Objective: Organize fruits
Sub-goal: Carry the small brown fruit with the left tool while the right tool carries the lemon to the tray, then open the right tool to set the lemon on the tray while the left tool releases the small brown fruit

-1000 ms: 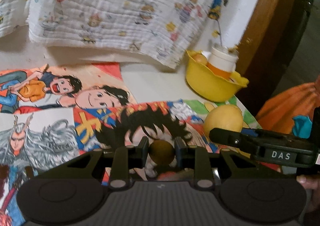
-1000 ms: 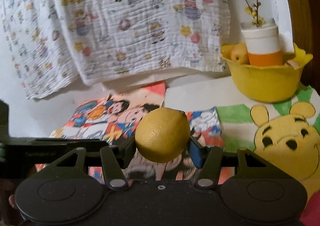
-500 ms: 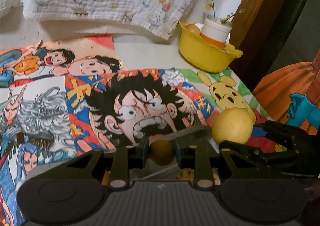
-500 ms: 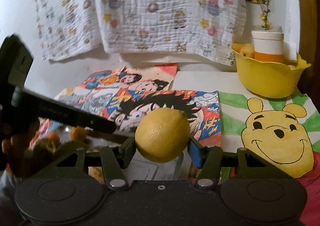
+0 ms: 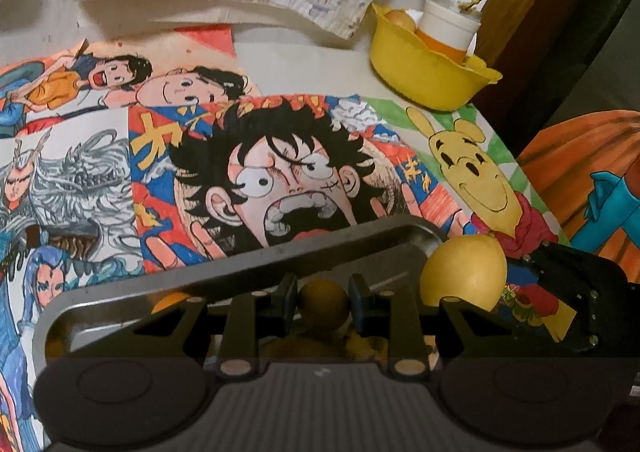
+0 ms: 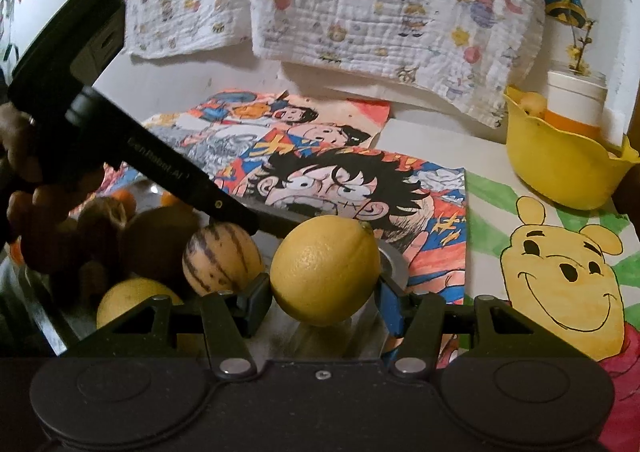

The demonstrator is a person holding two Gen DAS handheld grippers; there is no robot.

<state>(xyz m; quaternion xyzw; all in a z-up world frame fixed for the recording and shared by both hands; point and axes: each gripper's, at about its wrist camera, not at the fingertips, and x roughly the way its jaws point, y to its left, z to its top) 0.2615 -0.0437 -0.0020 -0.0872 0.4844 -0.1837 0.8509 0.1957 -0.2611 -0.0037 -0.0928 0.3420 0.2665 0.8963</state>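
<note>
My left gripper is shut on a small brownish round fruit and holds it over a metal tray. My right gripper is shut on a yellow lemon, held over the tray's right end. The lemon also shows in the left wrist view, right of my left gripper. In the tray lie a striped pale melon-like fruit, a dark brown fruit, another yellow fruit and small oranges. The left gripper's body crosses above them.
A yellow bowl with a white-and-orange cup and a small fruit stands at the back right, also in the left wrist view. Cartoon drawings cover the table. A printed white cloth hangs behind. A wooden frame stands at the right.
Both grippers pulled back and down toward the tray, each keeping its fruit. The tray and its fruits came into view beneath them.
</note>
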